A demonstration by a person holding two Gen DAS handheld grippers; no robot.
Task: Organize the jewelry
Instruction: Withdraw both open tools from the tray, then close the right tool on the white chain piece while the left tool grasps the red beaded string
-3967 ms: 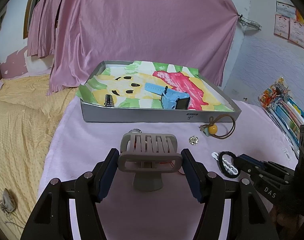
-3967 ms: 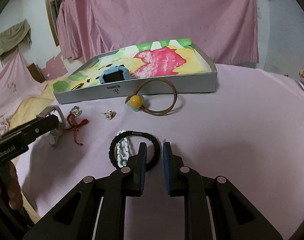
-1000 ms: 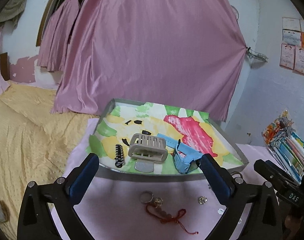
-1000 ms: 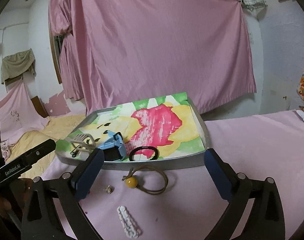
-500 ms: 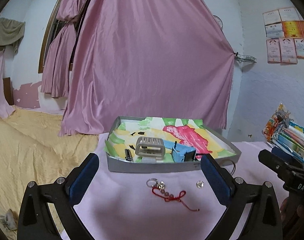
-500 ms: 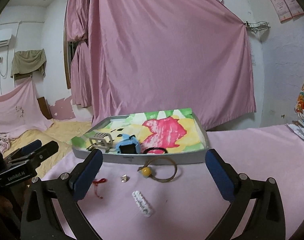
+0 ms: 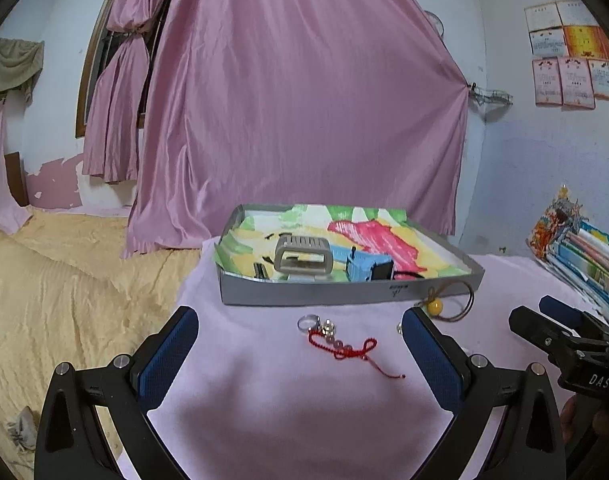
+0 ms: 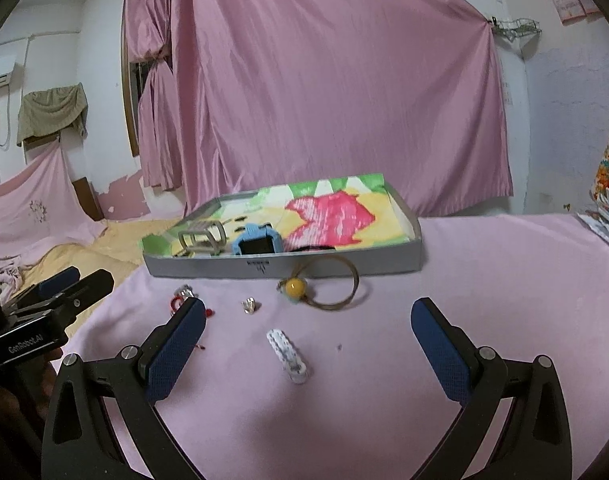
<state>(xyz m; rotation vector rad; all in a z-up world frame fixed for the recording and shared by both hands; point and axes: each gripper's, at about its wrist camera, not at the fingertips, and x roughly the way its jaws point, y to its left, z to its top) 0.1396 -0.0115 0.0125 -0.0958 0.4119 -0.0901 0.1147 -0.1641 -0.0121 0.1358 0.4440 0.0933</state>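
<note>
Inside the tray [image 7: 344, 296], grey clip [image 7: 302, 258] and black band now; both grippers' fingers wide apart, empty.

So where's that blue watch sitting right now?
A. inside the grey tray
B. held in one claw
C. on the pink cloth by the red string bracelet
A: the blue watch lies inside the grey tray, beside the beige clip; both claws are open and empty.

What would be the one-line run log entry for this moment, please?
left gripper: open, empty | right gripper: open, empty | tray: hair clip, blue watch | cloth: red bracelet, white chain, bead loop
</note>
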